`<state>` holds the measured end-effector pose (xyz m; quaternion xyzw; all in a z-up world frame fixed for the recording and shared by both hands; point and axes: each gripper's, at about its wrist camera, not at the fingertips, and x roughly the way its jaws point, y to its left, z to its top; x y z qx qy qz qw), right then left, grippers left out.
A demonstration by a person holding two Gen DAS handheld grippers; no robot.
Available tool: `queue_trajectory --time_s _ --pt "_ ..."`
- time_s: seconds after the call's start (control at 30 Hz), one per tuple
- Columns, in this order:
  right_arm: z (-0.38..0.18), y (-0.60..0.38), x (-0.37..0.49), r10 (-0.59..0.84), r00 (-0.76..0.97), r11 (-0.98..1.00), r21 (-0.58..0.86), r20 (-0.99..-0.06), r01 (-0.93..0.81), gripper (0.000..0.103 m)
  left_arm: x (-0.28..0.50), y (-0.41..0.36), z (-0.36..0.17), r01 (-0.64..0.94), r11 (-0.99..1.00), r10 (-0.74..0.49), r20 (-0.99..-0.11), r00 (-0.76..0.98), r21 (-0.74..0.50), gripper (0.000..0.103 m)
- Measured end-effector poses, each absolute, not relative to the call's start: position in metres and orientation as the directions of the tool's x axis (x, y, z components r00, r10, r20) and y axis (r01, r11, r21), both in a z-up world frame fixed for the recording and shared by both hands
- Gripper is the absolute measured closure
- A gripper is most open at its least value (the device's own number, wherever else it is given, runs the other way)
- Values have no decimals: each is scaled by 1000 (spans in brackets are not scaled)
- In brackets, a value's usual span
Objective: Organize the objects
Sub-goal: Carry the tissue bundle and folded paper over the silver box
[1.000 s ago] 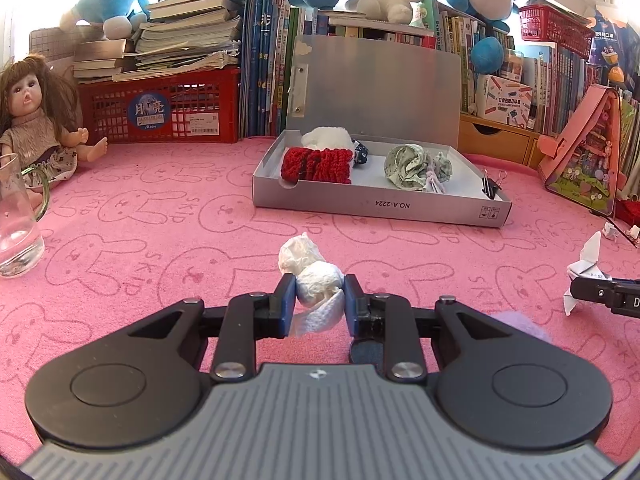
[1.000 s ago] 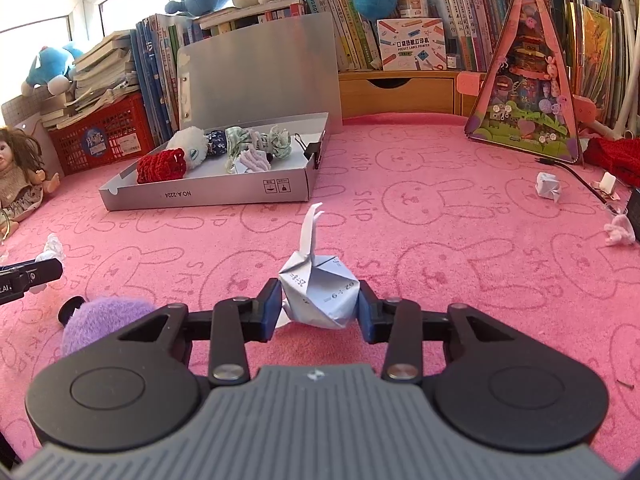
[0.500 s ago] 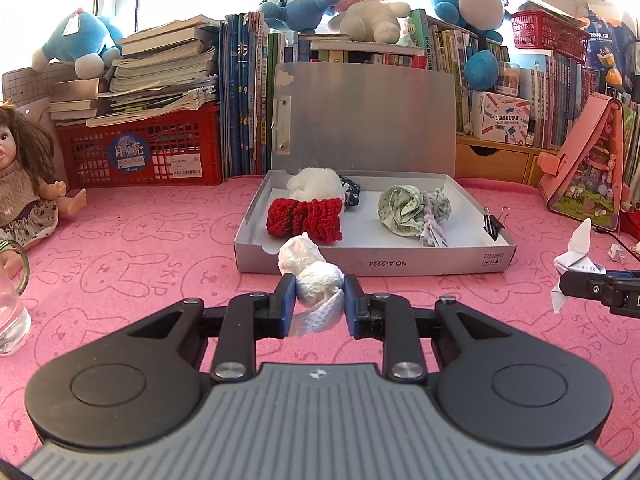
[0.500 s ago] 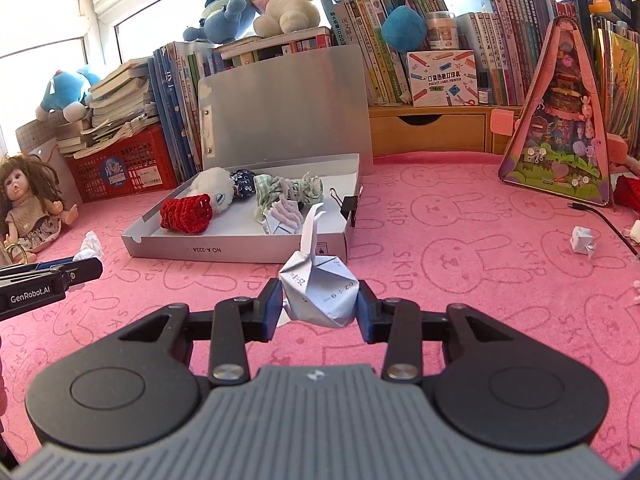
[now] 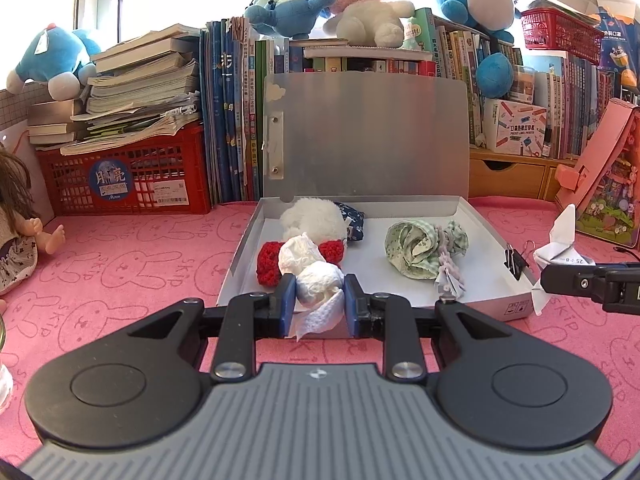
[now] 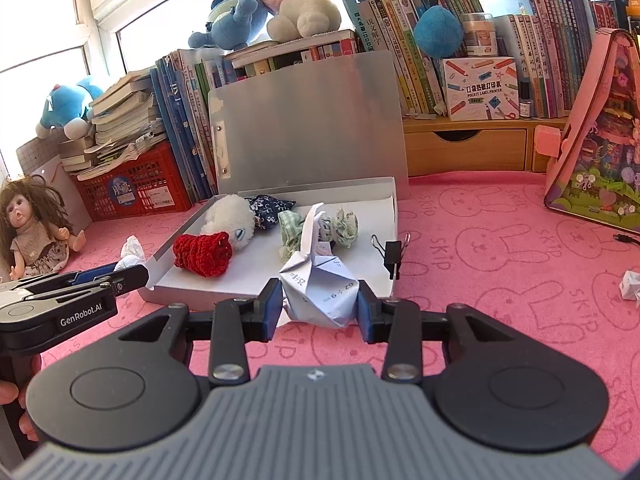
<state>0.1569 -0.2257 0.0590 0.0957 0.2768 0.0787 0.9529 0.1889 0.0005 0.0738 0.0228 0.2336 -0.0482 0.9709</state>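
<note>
Tissue wad (image 5: 318, 286) is pinched in the left gripper (image 5: 316, 300), right at the near edge of the open gray box (image 5: 480, 304). Right gripper (image 6: 318, 306) is clamped on a folded paper crane (image 6: 320, 284), also near the box's front wall. Already inside: red knit piece (image 6: 203, 254), white fluffy ball (image 6: 232, 220), some green fabric bundles (image 5: 416, 248). Looks well along to me, but both held items aren't dropped in yet, and a paper scrap (image 6: 630, 284) sits far right on the pink mat (image 6: 500, 240). Readable stuff: "GenRobot.AI" on the gripper, "SKIP" on the mat, "POCKET LABEL PRINTER" on a shelf carton (image 6: 482, 88).
</note>
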Motion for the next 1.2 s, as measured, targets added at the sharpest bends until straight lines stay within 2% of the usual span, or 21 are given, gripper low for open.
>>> queue_trajectory --time_s 0.37,1.2 --pt "59 -215 205 209 810 968 232 -548 -92 60 241 13 68 88 996 -93 -480 872 -34 73" --pt "16 -171 264 217 749 975 177 -626 -134 60 294 10 36 150 989 -125 -503 855 10 73"
